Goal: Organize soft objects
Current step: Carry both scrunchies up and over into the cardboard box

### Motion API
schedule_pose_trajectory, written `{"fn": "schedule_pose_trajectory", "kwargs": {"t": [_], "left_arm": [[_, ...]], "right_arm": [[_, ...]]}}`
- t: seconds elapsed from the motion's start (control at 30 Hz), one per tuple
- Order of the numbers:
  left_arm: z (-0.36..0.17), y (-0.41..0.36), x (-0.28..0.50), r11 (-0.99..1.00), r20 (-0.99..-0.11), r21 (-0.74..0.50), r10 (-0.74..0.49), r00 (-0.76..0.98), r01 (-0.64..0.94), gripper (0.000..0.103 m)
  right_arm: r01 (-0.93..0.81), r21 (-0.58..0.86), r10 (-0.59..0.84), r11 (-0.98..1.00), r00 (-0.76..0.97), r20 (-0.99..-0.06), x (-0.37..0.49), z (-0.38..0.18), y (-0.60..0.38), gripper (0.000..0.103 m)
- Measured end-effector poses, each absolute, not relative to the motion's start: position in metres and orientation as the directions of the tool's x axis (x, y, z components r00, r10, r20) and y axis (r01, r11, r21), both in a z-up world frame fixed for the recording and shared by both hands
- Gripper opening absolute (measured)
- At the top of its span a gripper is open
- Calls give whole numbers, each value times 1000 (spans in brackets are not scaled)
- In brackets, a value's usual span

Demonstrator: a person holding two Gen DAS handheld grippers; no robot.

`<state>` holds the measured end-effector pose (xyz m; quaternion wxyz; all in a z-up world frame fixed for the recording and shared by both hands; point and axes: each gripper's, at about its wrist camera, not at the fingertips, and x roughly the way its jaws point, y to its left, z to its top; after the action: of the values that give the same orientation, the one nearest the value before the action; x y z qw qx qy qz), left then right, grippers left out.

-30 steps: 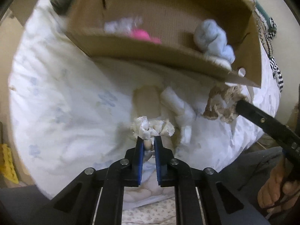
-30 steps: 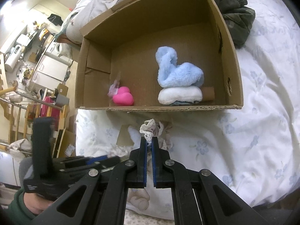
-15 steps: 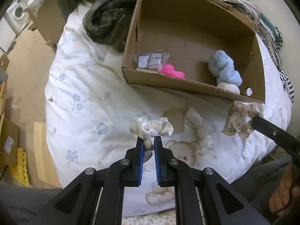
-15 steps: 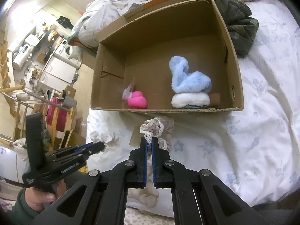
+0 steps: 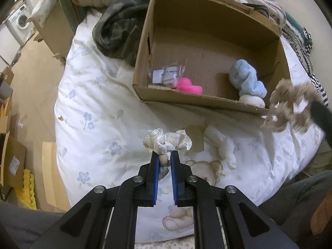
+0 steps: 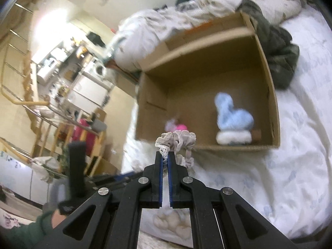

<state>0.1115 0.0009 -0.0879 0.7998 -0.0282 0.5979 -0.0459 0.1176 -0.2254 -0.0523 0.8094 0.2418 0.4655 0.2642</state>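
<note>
My left gripper (image 5: 165, 153) is shut on a white lace scrunchie (image 5: 167, 142), held above the floral duvet (image 5: 99, 112). My right gripper (image 6: 165, 154) is shut on a beige lace scrunchie (image 6: 176, 141), also seen blurred at the right of the left wrist view (image 5: 288, 110), near the front right corner of the cardboard box (image 5: 207, 100). The box holds a blue fluffy item (image 5: 247, 78) on a white pad (image 5: 252, 100), a pink soft object (image 5: 188, 87) and small plastic packets (image 5: 168, 75). A white sock (image 5: 224, 145) and a cardboard scrap lie on the duvet before the box.
A dark camouflage garment (image 5: 118, 29) lies left of the box. Rumpled bedding (image 6: 186, 20) lies behind it. Floor, boxes and a washing machine (image 5: 20, 20) are off the bed's left side. The person's legs are at the bottom edge.
Both grippers have risen and drawn back from the duvet with their scrunchies. The right gripper swings fast, blurring its view. The box looks farther away.
</note>
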Motion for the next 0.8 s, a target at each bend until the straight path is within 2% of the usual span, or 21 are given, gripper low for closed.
{"fn": "schedule_pose_trajectory", "kwargs": {"t": [0.13, 0.4, 0.63, 0.8], "left_arm": [[-75, -2, 111, 993, -944, -106, -115, 309, 45, 10], [-27, -11, 121, 990, -896, -104, -134, 424, 92, 10], [-5, -10, 158, 993, -862, -80, -115, 493, 91, 10], [-9, -13, 183, 995, -836, -43, -85, 543, 90, 10]], "right_arm": [[-213, 650, 656, 730, 483, -579, 117, -39, -232, 6], [-185, 648, 629, 739, 533, -565, 125, -32, -241, 6], [-164, 633, 604, 756, 545, -581, 133, -33, -244, 6], [-130, 620, 581, 774, 538, -611, 144, -44, -244, 6]]}}
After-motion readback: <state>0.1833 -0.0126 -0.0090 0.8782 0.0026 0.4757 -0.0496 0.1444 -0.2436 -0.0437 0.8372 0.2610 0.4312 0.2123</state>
